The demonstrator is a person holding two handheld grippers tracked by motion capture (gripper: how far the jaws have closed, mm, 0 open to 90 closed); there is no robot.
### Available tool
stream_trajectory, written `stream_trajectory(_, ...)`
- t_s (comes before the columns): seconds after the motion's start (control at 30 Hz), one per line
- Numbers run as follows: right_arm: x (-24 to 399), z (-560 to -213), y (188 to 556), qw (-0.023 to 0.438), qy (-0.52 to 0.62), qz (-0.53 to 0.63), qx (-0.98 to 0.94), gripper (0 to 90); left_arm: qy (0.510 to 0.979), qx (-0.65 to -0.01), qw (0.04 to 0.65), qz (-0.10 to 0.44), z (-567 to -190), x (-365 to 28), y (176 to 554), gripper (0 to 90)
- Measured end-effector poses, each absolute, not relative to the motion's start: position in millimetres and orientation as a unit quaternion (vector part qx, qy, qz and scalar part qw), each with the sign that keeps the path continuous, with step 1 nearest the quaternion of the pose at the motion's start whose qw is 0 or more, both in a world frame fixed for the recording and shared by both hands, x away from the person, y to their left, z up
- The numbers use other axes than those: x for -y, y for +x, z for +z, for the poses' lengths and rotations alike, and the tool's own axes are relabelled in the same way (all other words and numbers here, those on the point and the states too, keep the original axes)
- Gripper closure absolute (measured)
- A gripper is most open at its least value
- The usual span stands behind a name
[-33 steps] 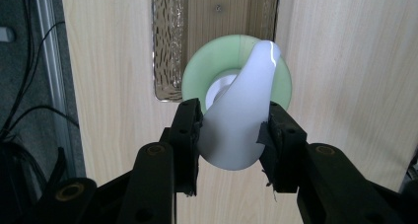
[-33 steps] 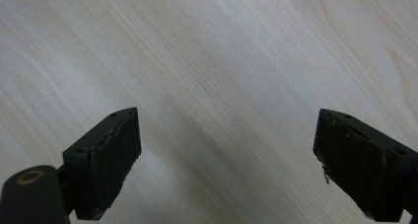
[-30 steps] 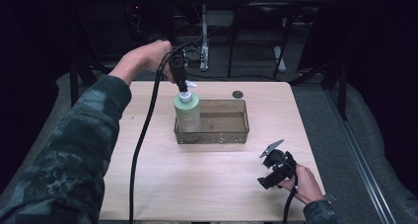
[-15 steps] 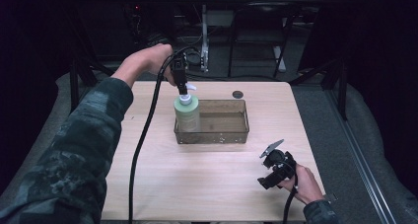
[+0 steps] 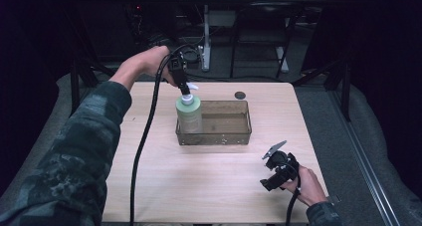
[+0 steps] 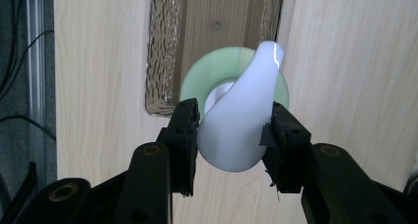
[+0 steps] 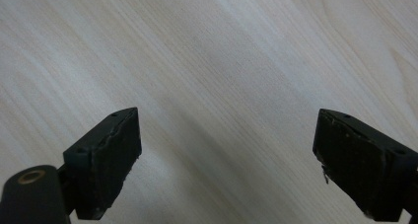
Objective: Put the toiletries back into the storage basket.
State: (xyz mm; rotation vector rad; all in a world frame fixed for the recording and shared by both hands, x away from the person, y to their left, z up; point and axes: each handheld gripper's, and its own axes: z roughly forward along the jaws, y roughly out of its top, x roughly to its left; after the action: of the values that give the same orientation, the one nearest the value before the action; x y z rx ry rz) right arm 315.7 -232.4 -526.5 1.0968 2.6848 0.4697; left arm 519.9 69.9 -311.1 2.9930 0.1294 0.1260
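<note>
table [image 5: 209, 186] bare under right gripper [image 7: 226, 169], jaws wide, nothing between. tray [image 5: 224, 136] beneath left gripper [image 6: 231, 135]; green bottle [image 5: 189, 115] upright at the tray's end, its white pump head [image 6: 236, 120] clamped between the left jaws.

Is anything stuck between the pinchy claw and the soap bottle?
No. The left gripper jaws touch the white pump of the green bottle directly, at the left end of the tray.

No readable text, label, brand, number or sign anywhere: none on the green pump bottle [image 5: 189, 114], none on the clear tray [image 5: 234, 136] beside it, none on the wooden table [image 5: 199, 181].
</note>
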Motion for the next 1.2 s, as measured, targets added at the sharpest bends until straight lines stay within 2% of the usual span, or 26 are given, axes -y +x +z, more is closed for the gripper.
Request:
stream_trajectory(0.27,232.4,-526.3,315.7,0.102,0.371,0.158,-0.909,10.6,0.993,-0.053,0.103,0.030,-312.8,-77.7,519.1,55.0)
stream_trajectory(0.5,232.3,-526.3,315.5,0.103,0.371,0.158,-0.909,10.6,0.986,-0.076,0.137,0.055,-310.5,-87.7,515.4,26.5)
stream_trajectory(0.67,232.0,-526.7,315.7,0.102,0.371,0.158,-0.909,10.6,0.983,-0.082,0.153,0.063,-312.5,-97.2,508.7,15.4)
stream_trajectory(1.2,232.1,-526.6,315.0,0.103,0.375,0.158,-0.908,10.6,0.966,-0.121,0.207,0.094,-335.8,-137.4,473.8,4.0)
